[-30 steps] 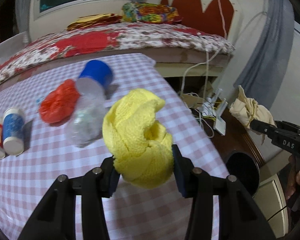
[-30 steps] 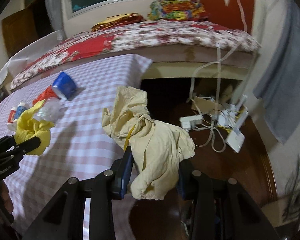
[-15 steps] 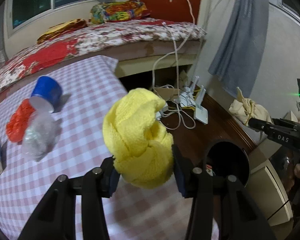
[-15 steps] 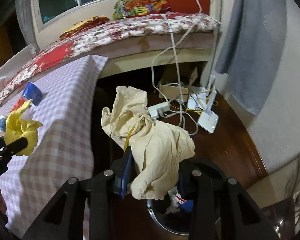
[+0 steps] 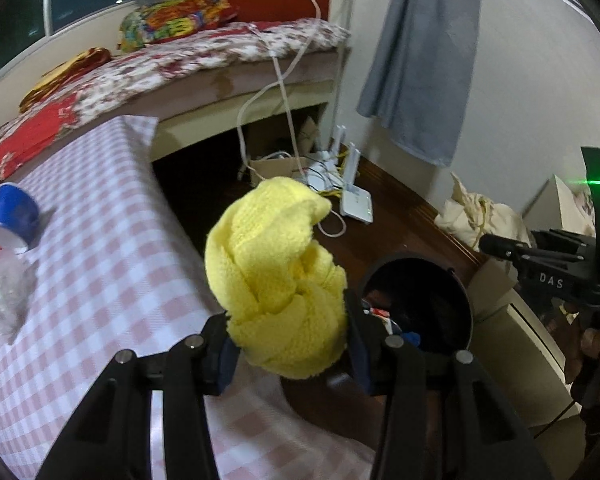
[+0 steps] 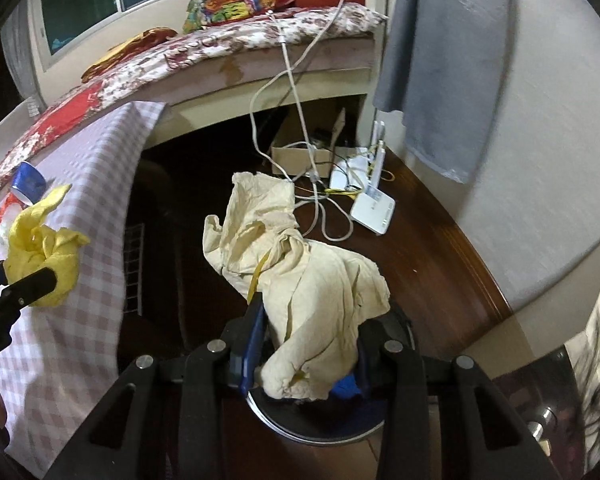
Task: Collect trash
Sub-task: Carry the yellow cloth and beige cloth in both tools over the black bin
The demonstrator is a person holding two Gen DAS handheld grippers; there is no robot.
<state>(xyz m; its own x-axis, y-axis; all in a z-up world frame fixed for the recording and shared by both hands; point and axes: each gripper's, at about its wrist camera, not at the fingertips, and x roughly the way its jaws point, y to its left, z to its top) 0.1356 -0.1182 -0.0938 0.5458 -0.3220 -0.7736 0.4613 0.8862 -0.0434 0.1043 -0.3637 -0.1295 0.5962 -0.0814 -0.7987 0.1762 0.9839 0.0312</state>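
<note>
Grippers have swung off the table: right gripper (image 6: 306, 364) pinching beige rag (image 6: 300, 276) over bin (image 6: 320, 428), left gripper (image 5: 288, 344) pinching yellow cloth (image 5: 276, 280) beside it; drop looks next

Both grippers have swung off the checked table (image 5: 100, 248); the right gripper (image 6: 306, 354) now hangs directly over the black bin (image 6: 324, 428); the left gripper (image 5: 288, 338) is beside it

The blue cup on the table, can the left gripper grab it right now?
Probably not. The left gripper is already shut on the yellow cloth, so its jaws are full. The blue cup lies far off on the checkered table, nothing blocking it.
</note>
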